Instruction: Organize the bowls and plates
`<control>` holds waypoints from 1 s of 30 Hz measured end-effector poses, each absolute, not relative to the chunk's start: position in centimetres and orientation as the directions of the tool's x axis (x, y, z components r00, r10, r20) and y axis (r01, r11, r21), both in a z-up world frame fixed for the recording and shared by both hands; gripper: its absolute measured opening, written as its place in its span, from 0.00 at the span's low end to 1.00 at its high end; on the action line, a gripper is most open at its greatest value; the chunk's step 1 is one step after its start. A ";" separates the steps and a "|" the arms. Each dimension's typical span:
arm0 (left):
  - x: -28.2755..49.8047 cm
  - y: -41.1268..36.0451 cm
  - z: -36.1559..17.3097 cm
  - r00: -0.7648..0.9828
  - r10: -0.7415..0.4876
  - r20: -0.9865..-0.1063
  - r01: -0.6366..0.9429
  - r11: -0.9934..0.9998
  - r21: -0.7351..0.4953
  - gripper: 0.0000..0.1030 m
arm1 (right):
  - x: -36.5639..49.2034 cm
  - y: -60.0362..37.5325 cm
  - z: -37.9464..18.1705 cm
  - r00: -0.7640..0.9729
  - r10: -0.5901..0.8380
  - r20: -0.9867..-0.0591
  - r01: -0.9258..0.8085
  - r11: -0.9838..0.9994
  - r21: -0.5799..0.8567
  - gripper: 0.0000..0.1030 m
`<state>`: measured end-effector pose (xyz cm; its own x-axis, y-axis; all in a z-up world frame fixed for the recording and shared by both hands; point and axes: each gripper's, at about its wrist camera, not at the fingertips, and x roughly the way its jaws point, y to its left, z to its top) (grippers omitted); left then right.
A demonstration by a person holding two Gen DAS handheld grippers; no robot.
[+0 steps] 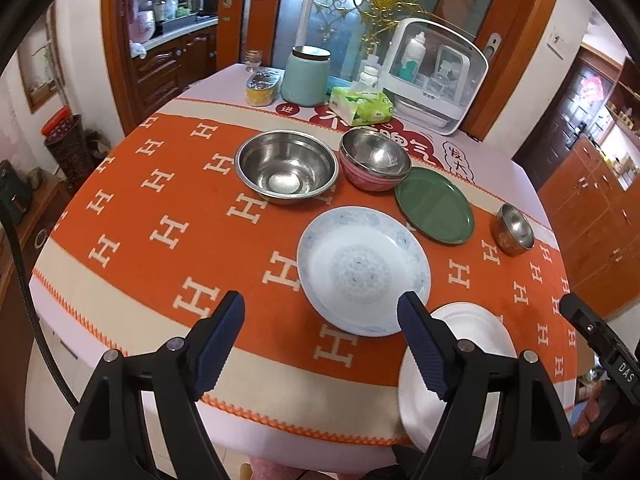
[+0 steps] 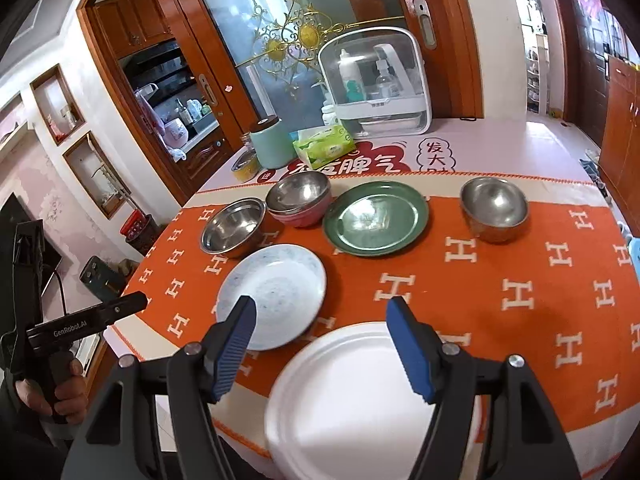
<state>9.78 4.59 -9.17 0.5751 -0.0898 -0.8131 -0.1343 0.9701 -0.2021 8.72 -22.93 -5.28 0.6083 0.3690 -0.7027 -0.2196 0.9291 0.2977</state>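
On the orange H-pattern cloth lie a blue-patterned white plate (image 1: 362, 270) (image 2: 274, 294), a plain white plate (image 1: 460, 372) (image 2: 360, 396) at the near edge, a green plate (image 1: 434, 205) (image 2: 376, 220), a wide steel bowl (image 1: 286, 166) (image 2: 234, 226), a steel bowl stacked in a pink bowl (image 1: 374, 160) (image 2: 300, 198), and a small steel bowl (image 1: 515, 229) (image 2: 494, 208). My left gripper (image 1: 322, 312) is open and empty, above the near rim of the patterned plate. My right gripper (image 2: 322, 316) is open and empty, above the white plate's far rim.
At the back of the table stand a teal canister (image 1: 306, 76), a green tissue pack (image 1: 360, 106), a yellow tin (image 1: 262, 88) and a white storage box with bottles (image 1: 436, 74). The table's front edge (image 1: 280, 436) is close below the grippers.
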 end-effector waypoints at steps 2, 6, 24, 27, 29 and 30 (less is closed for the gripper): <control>10.4 5.5 -9.2 0.571 -0.107 -0.814 -0.104 0.974 -0.200 0.79 | 8.8 -21.7 -5.6 0.612 0.363 -0.703 -0.202 0.931 0.305 0.66; 11.7 6.9 -9.4 0.562 -0.143 -0.815 -0.033 0.980 -0.194 0.80 | 8.9 -19.8 -6.3 0.621 0.347 -0.703 -0.157 0.934 0.322 0.66; 19.9 7.3 -14.3 0.336 -0.261 -0.905 0.252 0.951 -0.180 0.80 | 11.8 -16.4 -11.0 0.545 0.304 -0.782 0.115 0.896 0.428 0.66; 21.3 6.9 -15.4 0.292 -0.276 -0.916 0.278 0.941 -0.195 0.80 | 12.6 -16.5 -11.9 0.523 0.304 -0.796 0.161 0.882 0.442 0.66; 22.3 6.8 -16.4 0.256 -0.291 -0.922 0.290 0.933 -0.214 0.80 | 13.0 -16.6 -12.5 0.508 0.303 -0.806 0.186 0.876 0.446 0.66; 22.6 6.7 -16.8 0.242 -0.296 -0.924 0.292 0.930 -0.222 0.80 | 13.2 -16.6 -12.9 0.499 0.305 -0.811 0.197 0.871 0.450 0.66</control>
<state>22.61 6.75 -16.78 0.2420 -0.2961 -0.9240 0.2924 0.9303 -0.2215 13.16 -16.61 -12.90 0.4994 0.3054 -0.8107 0.1972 0.8712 0.4496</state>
